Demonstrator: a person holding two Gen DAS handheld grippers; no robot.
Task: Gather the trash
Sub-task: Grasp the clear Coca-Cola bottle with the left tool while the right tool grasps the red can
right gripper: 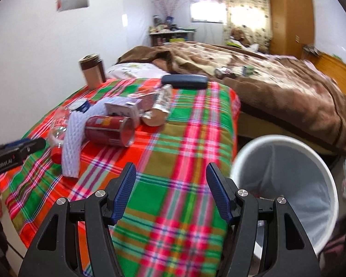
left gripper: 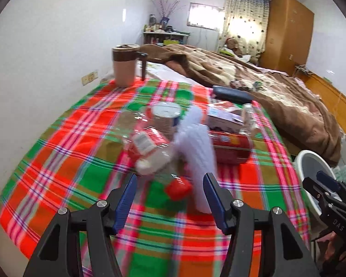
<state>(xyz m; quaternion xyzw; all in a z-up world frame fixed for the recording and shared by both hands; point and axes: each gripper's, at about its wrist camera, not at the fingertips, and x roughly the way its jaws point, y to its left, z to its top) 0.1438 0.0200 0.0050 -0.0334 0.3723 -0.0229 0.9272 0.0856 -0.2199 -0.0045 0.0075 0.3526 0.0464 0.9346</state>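
Right now the left gripper (left gripper: 169, 198) hangs over a desk (left gripper: 57, 161) covered in a plaid cloth of red, green and olive squares, its ribbed blue fingers (left gripper: 126, 198) spread wide with nothing between them. Just ahead of those fingers lies the trash: a white foam net sleeve (left gripper: 196, 152), long and tubular with a quilted mesh surface, runs from beside the right finger away into the pile; a clear plastic bottle (left gripper: 147, 147) with a red label and a red cap (left gripper: 178, 188) lies on its side ahead of the gap, motion-blurred. Beyond them sit a red cylindrical can (left gripper: 230, 146) tipped over, a small cardboard box (left gripper: 223, 116) and a round tin with a silvery lid (left gripper: 167, 110). Farther off, ahead and left, a beige insulated mug (left gripper: 125, 65) stands upright. The right gripper (right gripper: 170, 192) is likewise wide open and empty above bare cloth near the desk's edge; just beside its right finger gapes a round white plastic bin (right gripper: 288, 143), smooth-walled. The trash pile lies ahead and left of its fingers, with a dark blue oblong case (right gripper: 184, 81) at the far edge.
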